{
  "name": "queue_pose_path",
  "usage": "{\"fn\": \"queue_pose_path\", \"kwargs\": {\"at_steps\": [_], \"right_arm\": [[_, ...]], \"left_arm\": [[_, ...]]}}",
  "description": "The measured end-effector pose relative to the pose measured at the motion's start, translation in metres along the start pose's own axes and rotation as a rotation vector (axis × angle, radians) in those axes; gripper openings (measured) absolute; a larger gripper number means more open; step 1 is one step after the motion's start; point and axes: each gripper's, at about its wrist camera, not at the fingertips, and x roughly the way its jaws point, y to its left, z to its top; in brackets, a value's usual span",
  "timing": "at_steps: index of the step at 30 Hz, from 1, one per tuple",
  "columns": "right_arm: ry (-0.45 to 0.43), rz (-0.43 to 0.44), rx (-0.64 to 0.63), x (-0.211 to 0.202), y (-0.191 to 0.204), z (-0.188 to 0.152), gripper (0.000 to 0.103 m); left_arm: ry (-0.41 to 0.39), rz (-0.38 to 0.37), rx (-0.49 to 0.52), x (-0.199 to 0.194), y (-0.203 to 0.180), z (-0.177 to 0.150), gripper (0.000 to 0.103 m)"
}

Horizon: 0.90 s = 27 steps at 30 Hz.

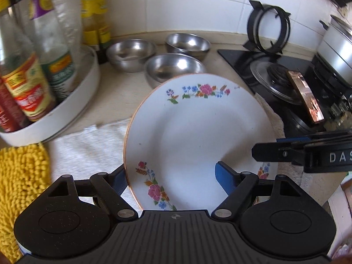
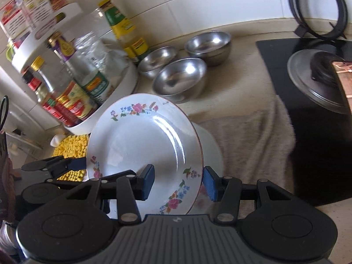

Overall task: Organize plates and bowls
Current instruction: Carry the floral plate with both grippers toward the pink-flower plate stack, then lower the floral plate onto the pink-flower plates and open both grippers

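A white plate with flower prints [image 1: 193,132] is held tilted above the counter; it also shows in the right wrist view [image 2: 143,145]. My left gripper [image 1: 171,180] straddles the plate's near-left rim with wide jaws, one blue pad [image 1: 224,180] over its face. My right gripper [image 2: 178,182] straddles the plate's right rim, blue pads on either side with gaps showing; from the left wrist view its fingers [image 1: 286,151] reach in from the right. Three steel bowls [image 1: 176,68] stand behind; they also show in the right wrist view [image 2: 180,77]. A second white plate [image 2: 211,151] lies underneath.
A white turntable rack [image 1: 72,101] of sauce bottles [image 1: 33,88] stands at left. A yellow chenille mat [image 1: 19,176] and a towel [image 2: 253,145] cover the counter. A black stove [image 2: 308,110] with a pot lid [image 2: 319,83] sits at right, a pot [image 1: 336,44] beyond.
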Motion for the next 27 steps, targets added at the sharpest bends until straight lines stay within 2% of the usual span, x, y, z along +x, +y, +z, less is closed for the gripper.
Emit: {"fn": "queue_pose_path", "kwargs": {"at_steps": [10, 27], "right_arm": [[0.047, -0.015, 0.011, 0.010, -0.013, -0.002, 0.066], [0.073, -0.069, -0.048, 0.017, -0.013, 0.001, 0.066]], "left_arm": [[0.048, -0.003, 0.005, 0.017, -0.008, -0.002, 0.086], [0.071, -0.020, -0.009, 0.032, -0.010, -0.003, 0.086]]}}
